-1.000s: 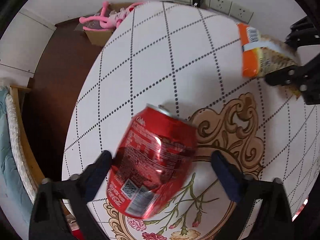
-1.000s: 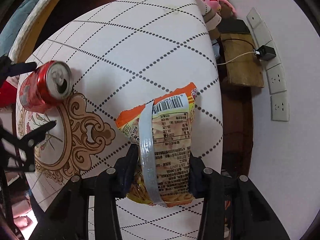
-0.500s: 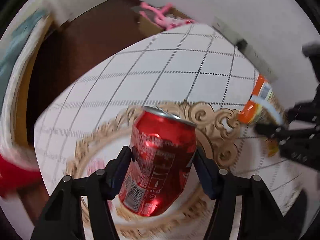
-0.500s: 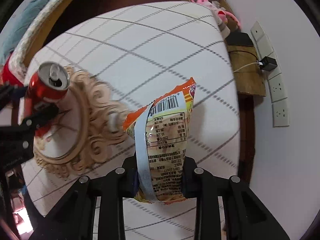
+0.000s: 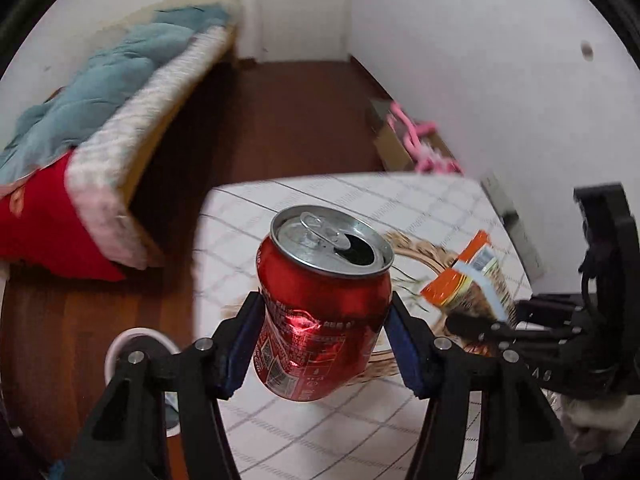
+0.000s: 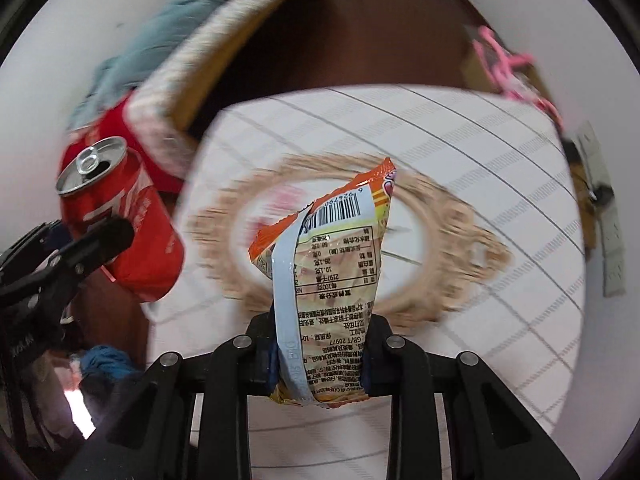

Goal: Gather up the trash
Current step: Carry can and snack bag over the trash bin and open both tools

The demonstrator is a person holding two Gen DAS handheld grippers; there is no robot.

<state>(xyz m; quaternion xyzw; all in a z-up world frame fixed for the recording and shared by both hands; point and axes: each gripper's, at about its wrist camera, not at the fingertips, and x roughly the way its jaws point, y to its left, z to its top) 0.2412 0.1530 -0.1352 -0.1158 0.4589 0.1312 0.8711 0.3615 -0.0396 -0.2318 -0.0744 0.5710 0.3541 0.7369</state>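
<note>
Both items now lifted off white patterned table (image 5: 304, 432). Left gripper (image 5: 324, 338) fingers clamp dented red aluminium can (image 5: 320, 312); right gripper (image 6: 320, 356) fingers pinch orange snack packet (image 6: 332, 280). Table pattern motion-blurred; packet's lower end hidden.

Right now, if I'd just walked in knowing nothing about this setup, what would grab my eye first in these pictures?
Most likely the red soda can, opened at the top and clamped upright between the left gripper jaws above the white patterned table. Next, the orange snack bag, barcode facing you, pinched in the right gripper. Behind both, a bed with a blue blanket stands on the dark wooden floor.
</note>
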